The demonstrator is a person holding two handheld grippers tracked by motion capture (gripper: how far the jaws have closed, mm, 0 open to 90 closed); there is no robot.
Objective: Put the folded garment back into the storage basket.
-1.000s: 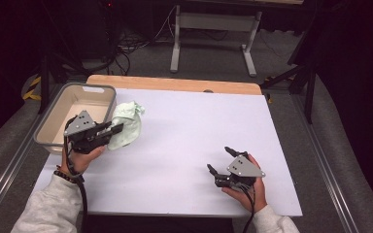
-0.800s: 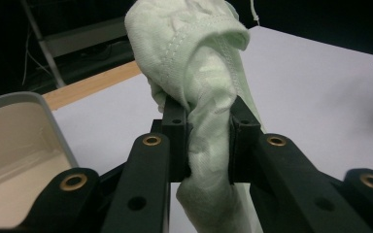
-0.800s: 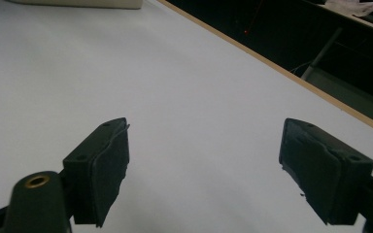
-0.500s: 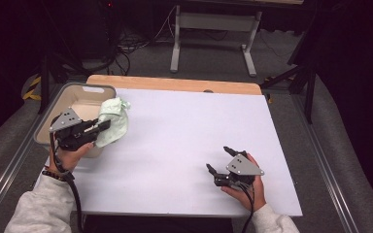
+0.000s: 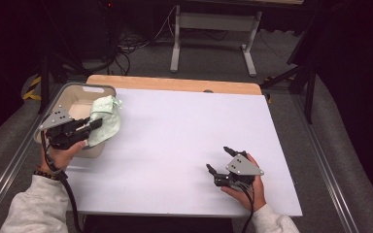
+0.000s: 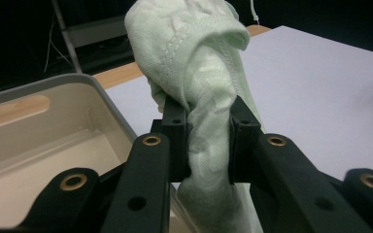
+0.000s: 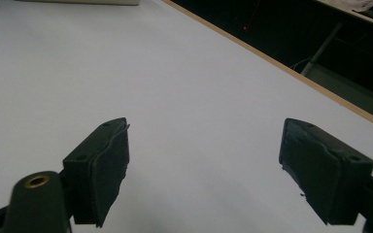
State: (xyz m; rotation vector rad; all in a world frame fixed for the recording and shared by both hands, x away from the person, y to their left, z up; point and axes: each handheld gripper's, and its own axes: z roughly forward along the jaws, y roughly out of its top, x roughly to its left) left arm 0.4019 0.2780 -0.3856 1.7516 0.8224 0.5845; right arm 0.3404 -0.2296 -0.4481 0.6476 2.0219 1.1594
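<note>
Pale green knit cloth [image 6: 209,97], bunched and hanging, is clamped between the jaws of the left gripper [image 6: 206,141]; the pads press in on both sides of the fabric, one fold with a stitched hem standing above them and the tail drooping below. Grasp looks firm, no slack between pad and cloth.

Landmark: beige bin [image 5: 73,94] at the counter's far-left corner. In the high view the left gripper [image 5: 90,127] hangs over the bin's near-right rim, cloth [image 5: 104,124] draped right across that rim, part inside the bin's outline, part outside it. Left gripper view agrees: bin wall [image 6: 53,97] just left of the jaws, its floor bare as far as visible.

Right gripper [image 5: 219,161] sits well right of the bin, low over the white counter [image 5: 184,141] near its front edge. Its jaws are spread wide, nothing between them, plain counter surface [image 7: 199,97] beyond.

Progress, judged: pick-up done, carry to the bin nearly done. Left to do: shift the cloth a little further over the bin's opening, release, clear the hand. Risk: if released now, the tail may catch on the rim and leave the cloth half out.
</note>
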